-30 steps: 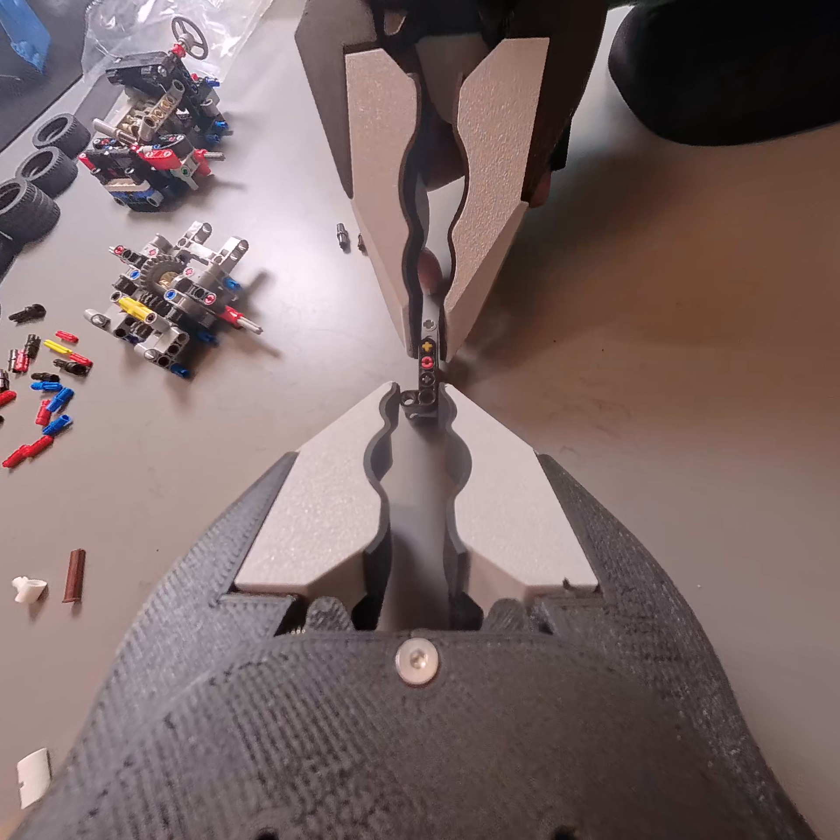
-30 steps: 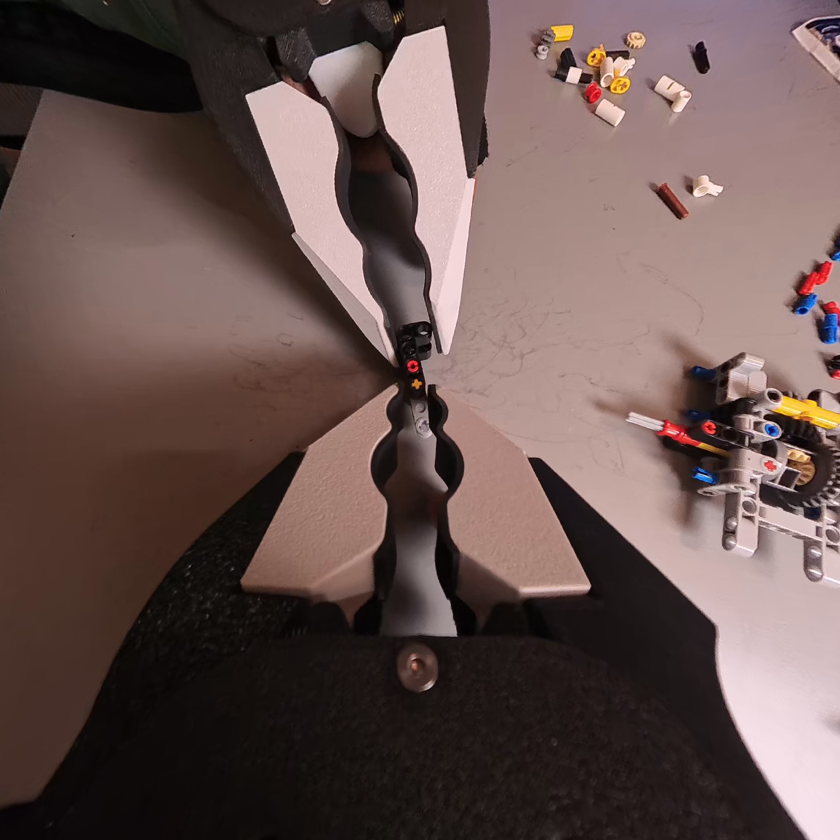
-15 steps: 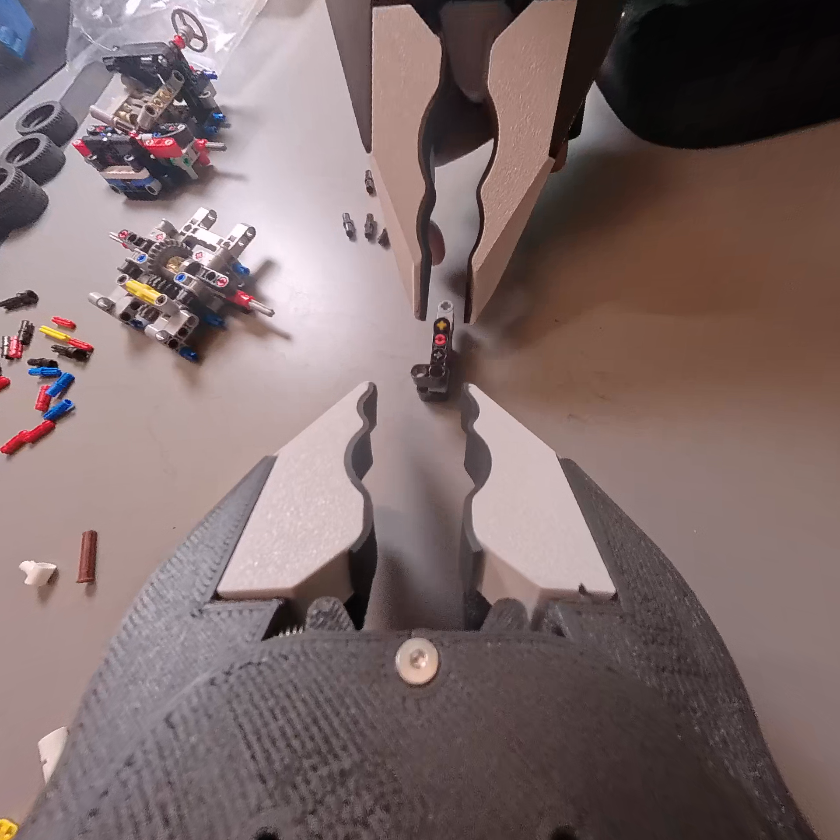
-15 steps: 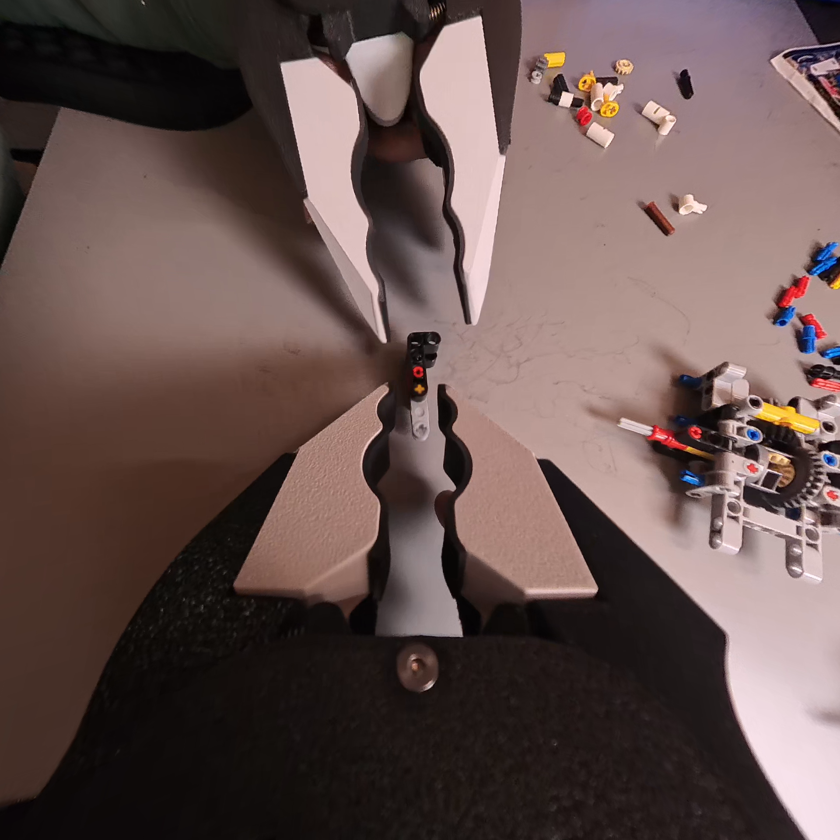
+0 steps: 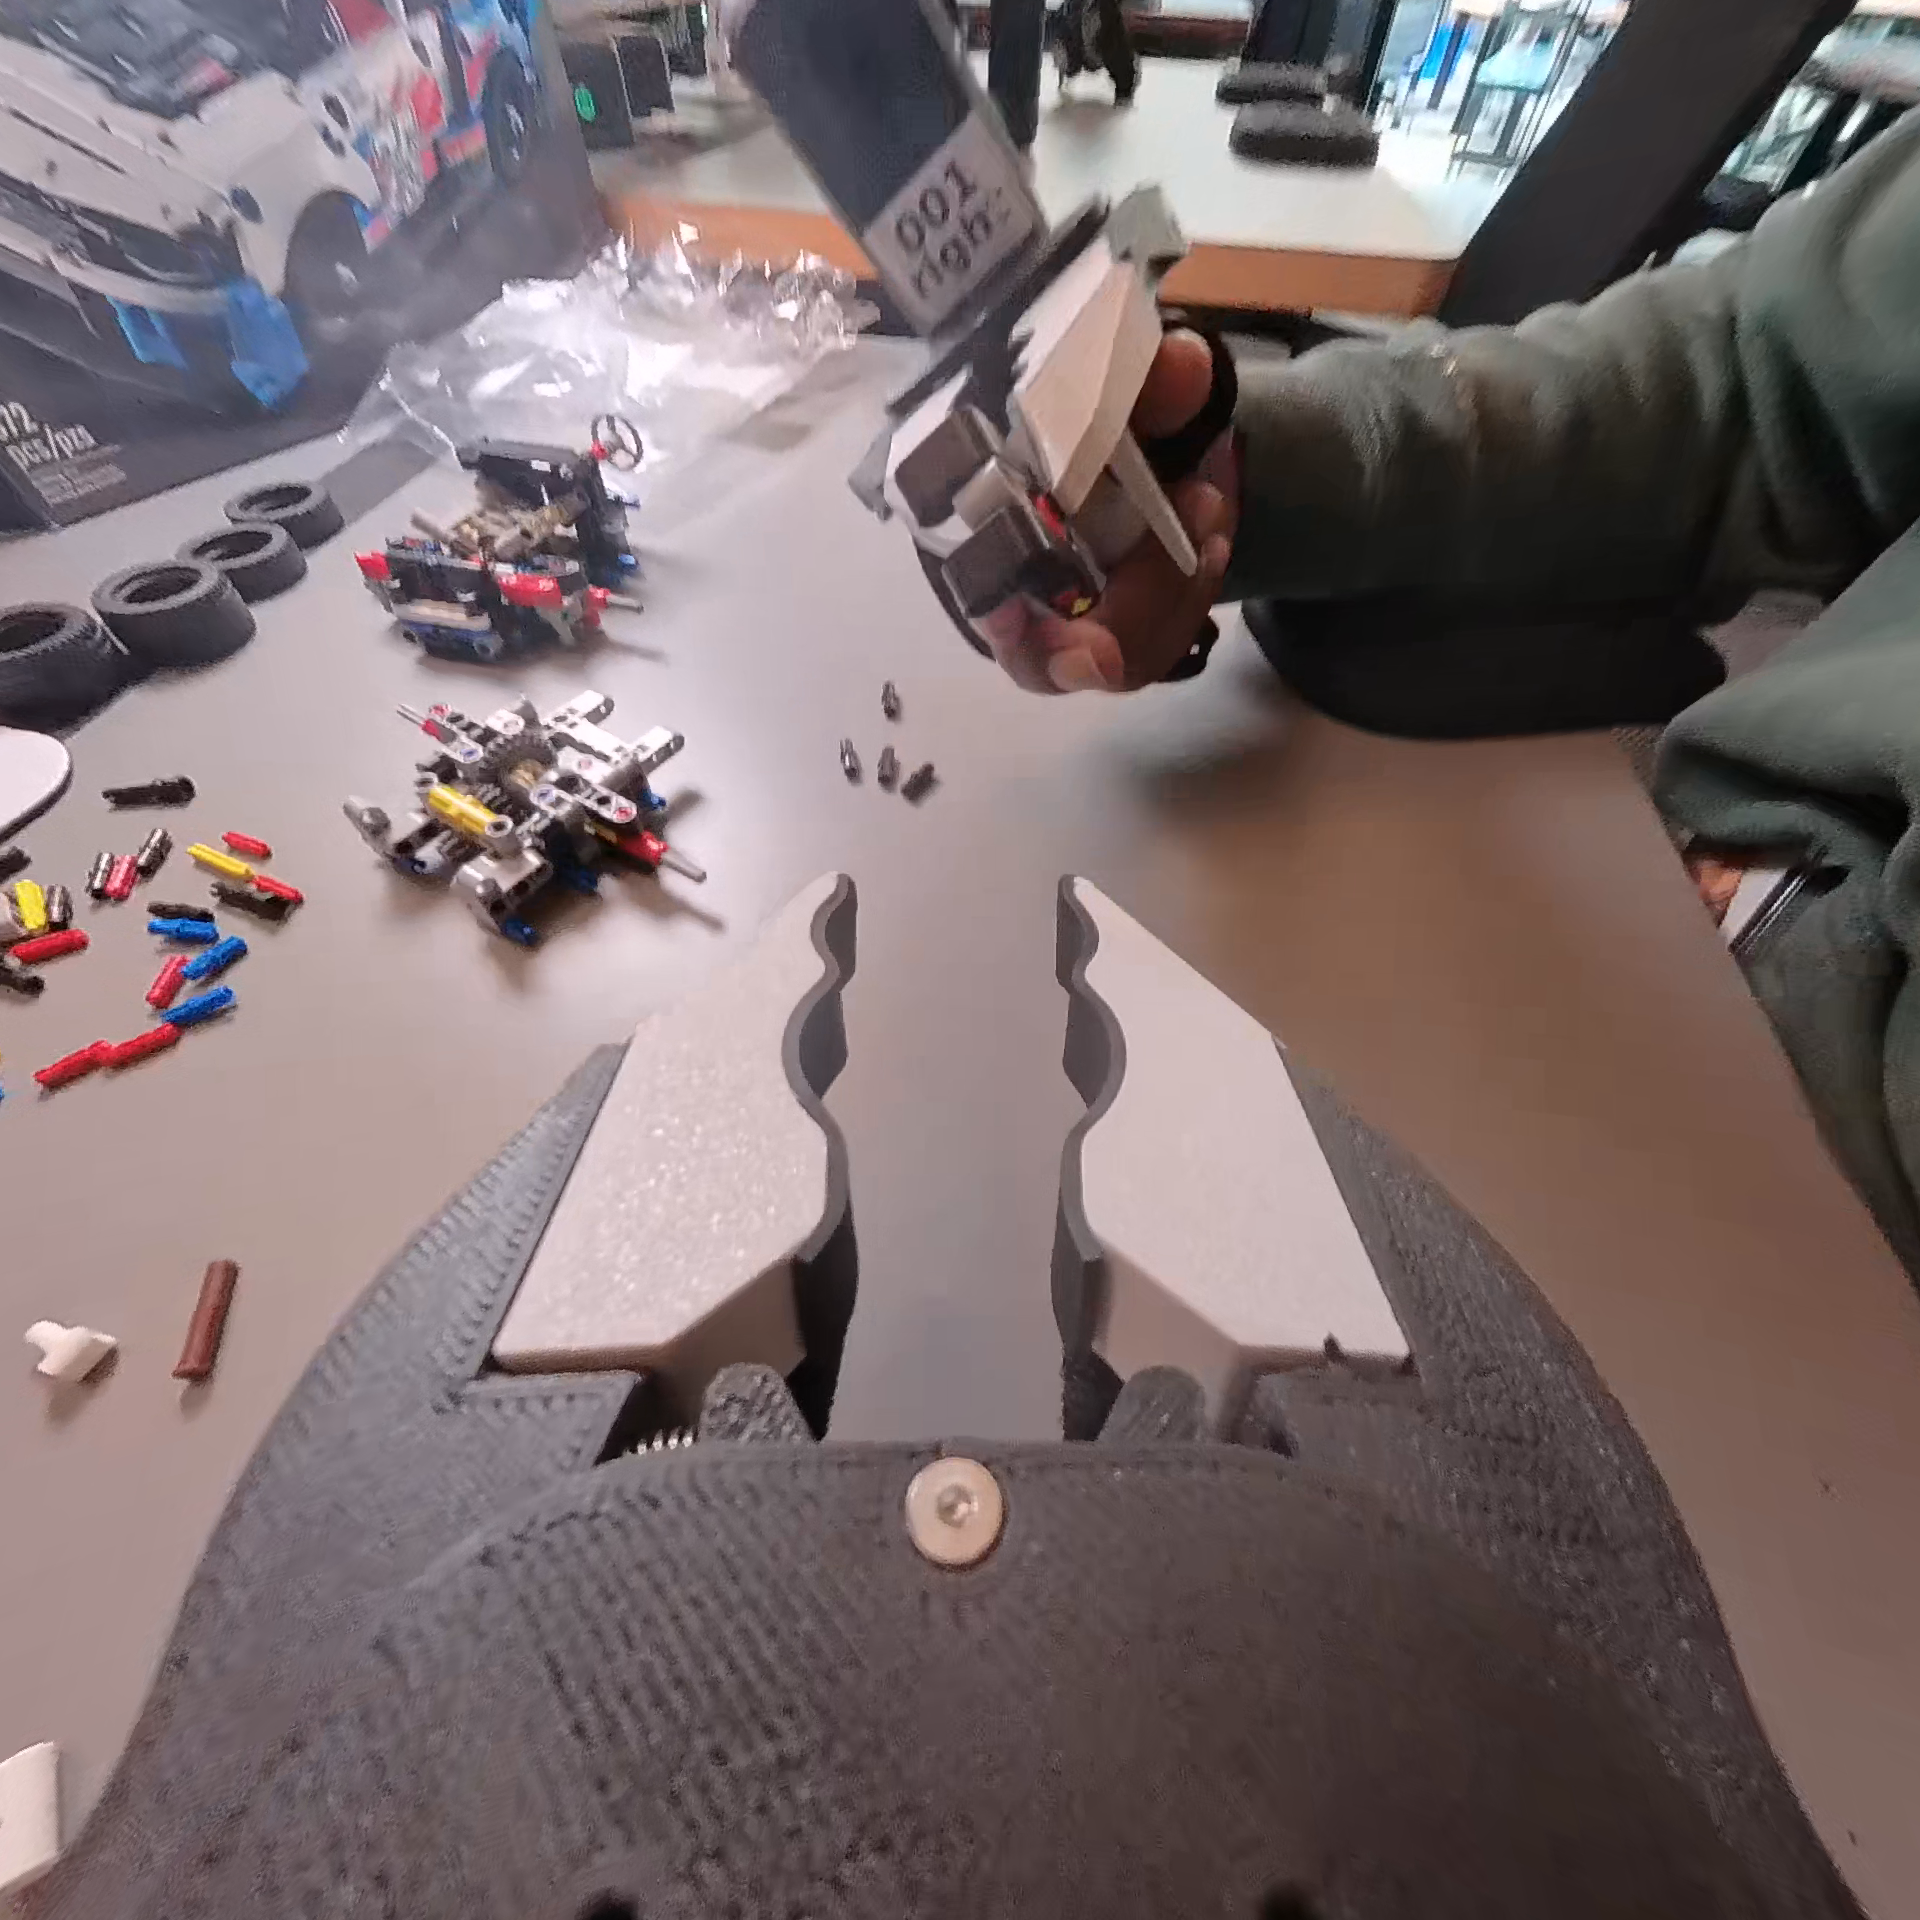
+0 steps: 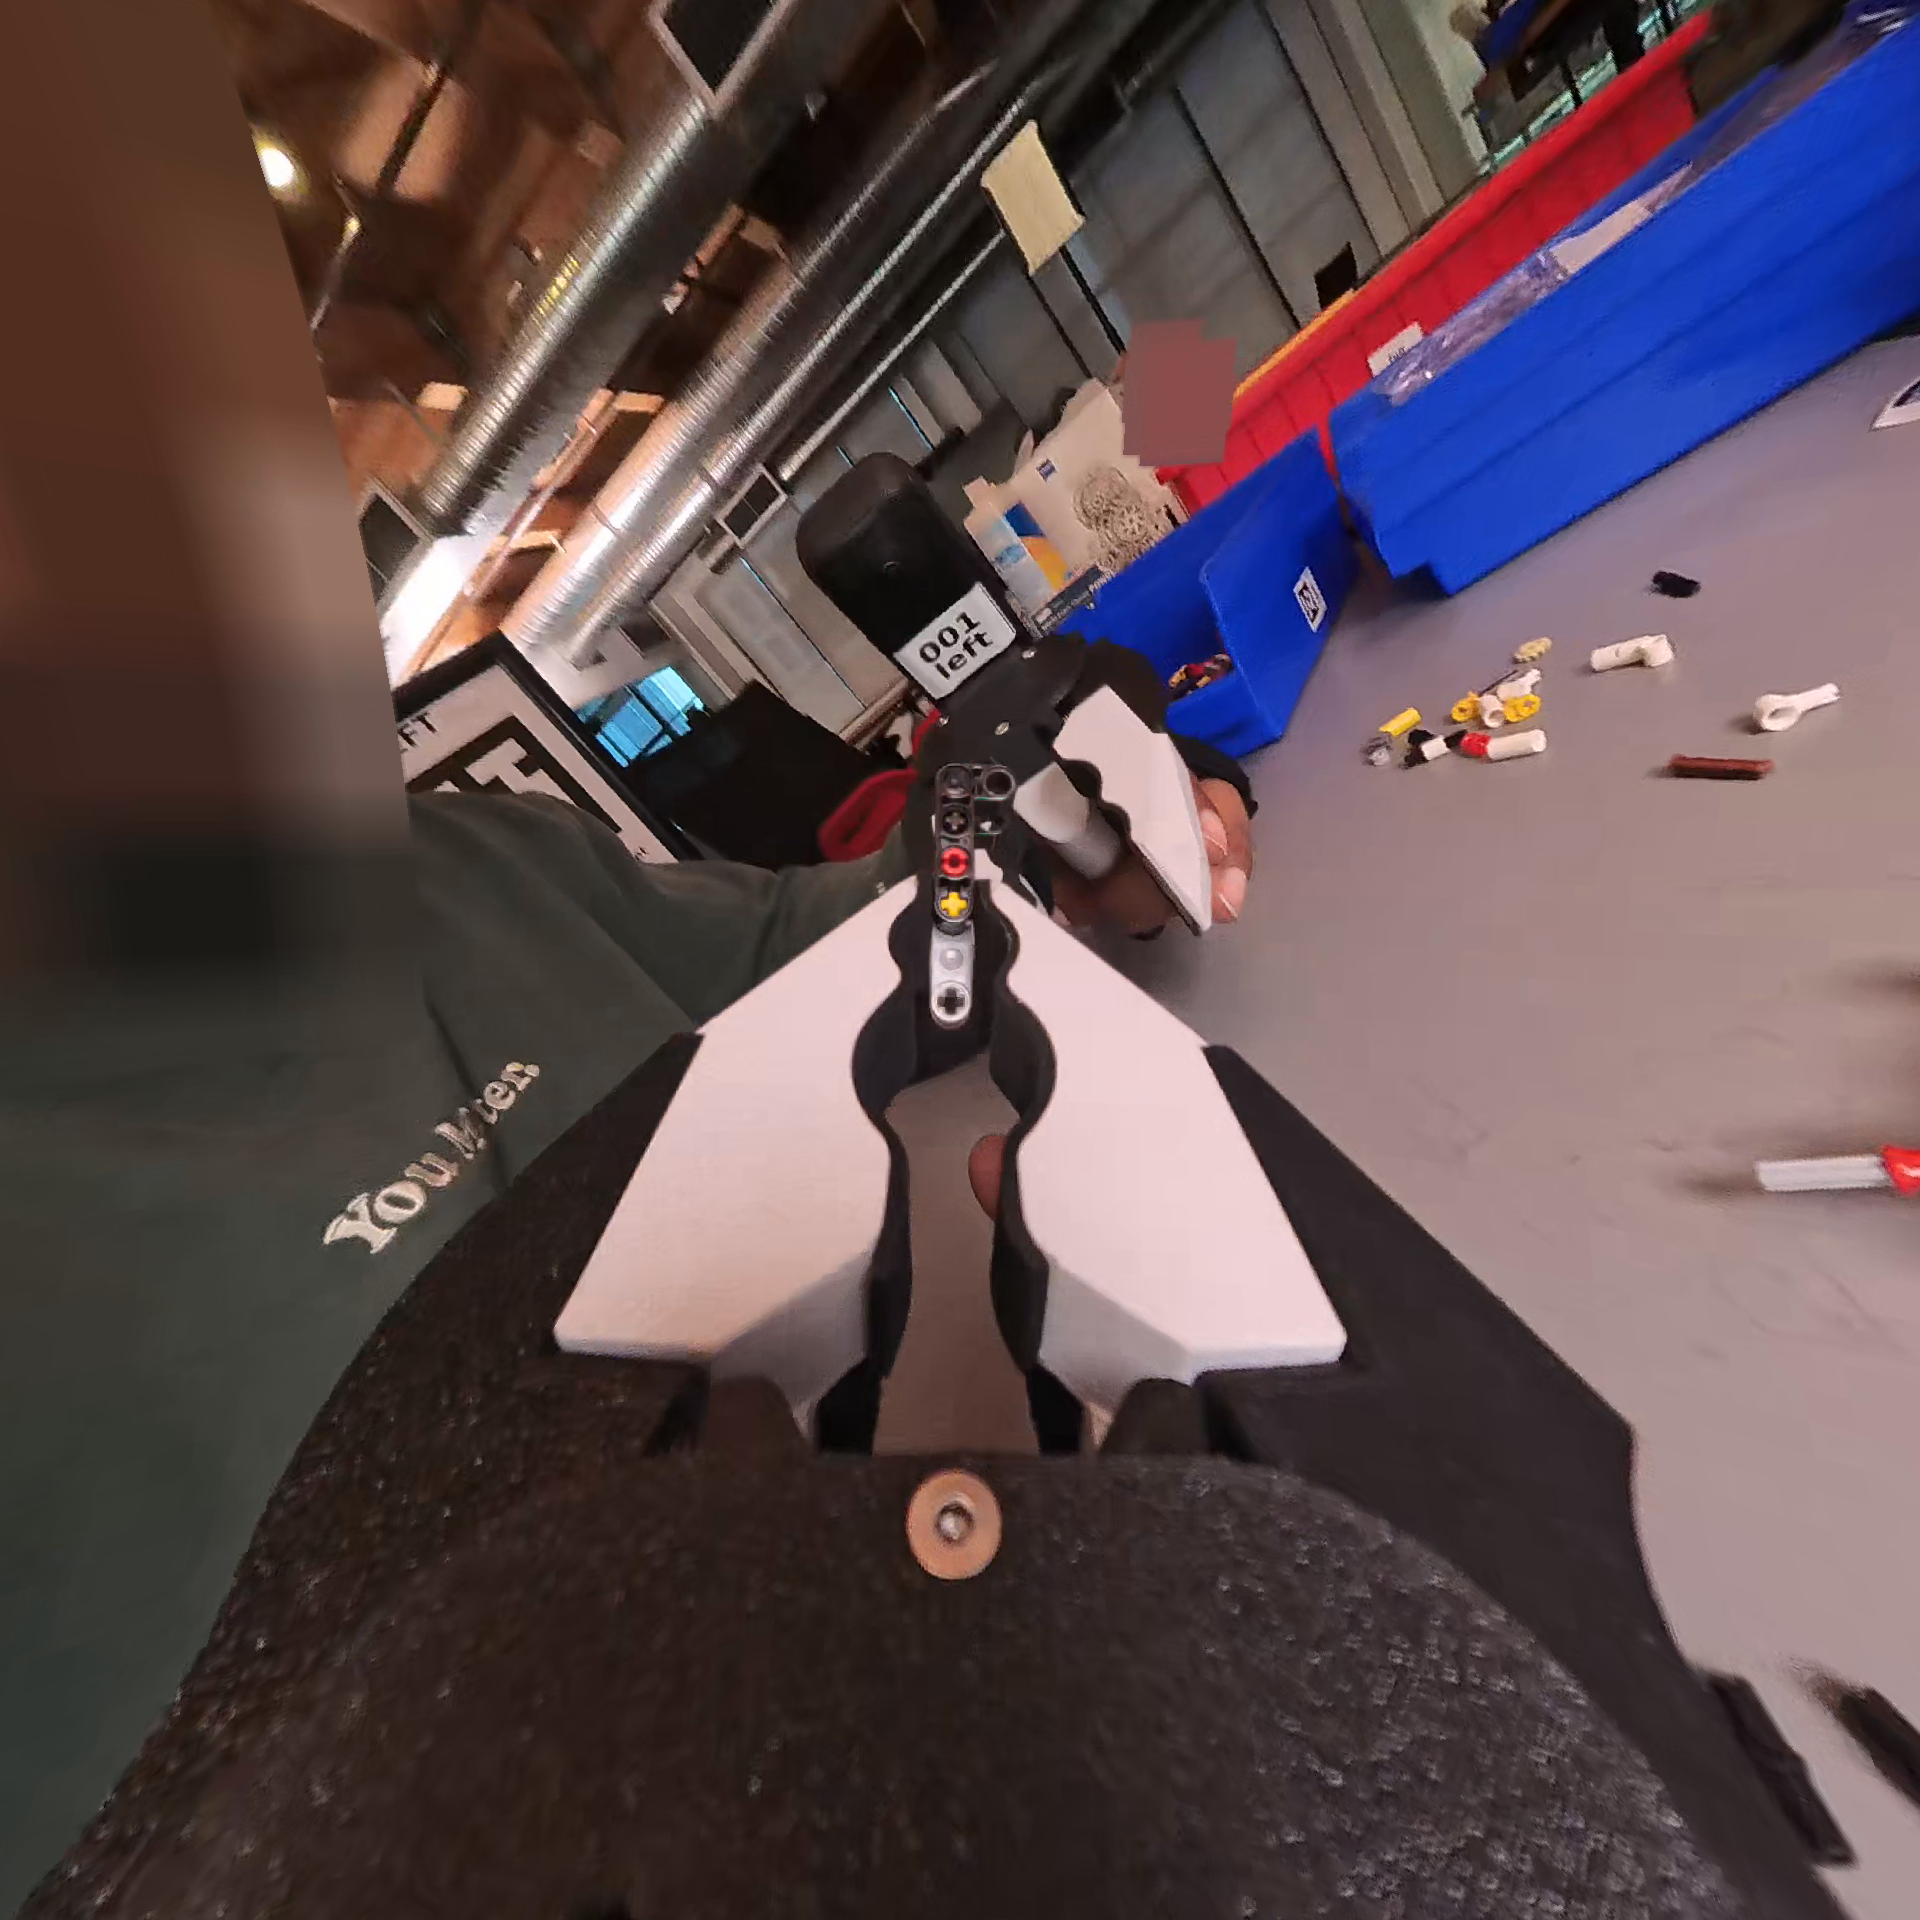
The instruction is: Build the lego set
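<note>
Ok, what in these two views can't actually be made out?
- Left wrist view: right gripper is motion-blurred; its fingertips can't be read.
- Right wrist view: a blurred brown shape blocks the left side.
- Right wrist view: red-tipped grey axle is smeared and cut by the right edge.

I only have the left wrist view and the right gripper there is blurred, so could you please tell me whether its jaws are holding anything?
Observer: Yes, the right gripper is shut on a small black-and-grey beam assembly.
Operator: Thank you; does it carry any coloured parts?
Observer: A red pin end and a yellow axle end show in its holes.
Operator: Is it resting on the table?
Observer: No, it is lifted clear of the grey table.
</note>
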The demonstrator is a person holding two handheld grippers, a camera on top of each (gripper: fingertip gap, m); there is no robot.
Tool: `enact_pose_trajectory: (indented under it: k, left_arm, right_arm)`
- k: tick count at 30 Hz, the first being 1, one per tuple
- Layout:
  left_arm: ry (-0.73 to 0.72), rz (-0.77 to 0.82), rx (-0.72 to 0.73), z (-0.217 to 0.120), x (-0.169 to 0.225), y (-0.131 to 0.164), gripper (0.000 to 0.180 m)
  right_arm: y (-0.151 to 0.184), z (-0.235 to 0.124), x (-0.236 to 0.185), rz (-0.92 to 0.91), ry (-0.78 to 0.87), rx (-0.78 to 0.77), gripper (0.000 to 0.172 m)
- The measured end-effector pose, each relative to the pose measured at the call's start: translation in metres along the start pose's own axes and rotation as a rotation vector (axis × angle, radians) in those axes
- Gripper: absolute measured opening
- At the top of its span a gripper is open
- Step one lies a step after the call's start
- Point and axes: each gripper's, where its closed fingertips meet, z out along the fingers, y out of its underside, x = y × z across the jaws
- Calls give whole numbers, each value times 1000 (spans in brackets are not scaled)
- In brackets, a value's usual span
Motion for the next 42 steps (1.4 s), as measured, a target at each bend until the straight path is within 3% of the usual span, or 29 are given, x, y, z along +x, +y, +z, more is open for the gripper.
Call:
enact_pose_trajectory:
  k: [6, 12, 16, 20, 24, 29, 32, 37, 40, 42]
  left_arm:
    - [-26, 70, 111, -8, 3, -23, 37]
    - [-42, 321, -58, 9, 20, 1, 45]
    - [-88, 406, -130, 18, 20, 14, 37]
    - [-142, 390, -59, 14, 11, 1, 30]
    - [-249, 350, 65, 1, -4, -22, 30]
    - [-351, 324, 131, -8, -18, -34, 29]
    - [-358, 318, 130, -5, -17, -33, 29]
    - [-328, 304, 89, 1, -14, -24, 29]
    - [-240, 259, 20, 9, -8, -9, 29]
    - [-182, 192, -66, 17, -5, 9, 43]
  right_arm:
    - [16, 3, 5, 42, 18, -98, 5]
    - [51, 5, 22, 109, 132, -323, 5]
    - [61, 7, 22, 99, 160, -387, 5]
    - [40, 8, 19, 85, 158, -274, 6]
    - [8, 4, 12, 27, 136, -102, 27]
    - [-2, 9, 11, -55, 176, -37, 23]
    - [1, 14, 16, -114, 242, -56, 6]
    - [5, 11, 17, -132, 273, -110, 6]
    - [19, 3, 22, -101, 310, -233, 6]
    - [31, -6, 31, -110, 382, -354, 6]
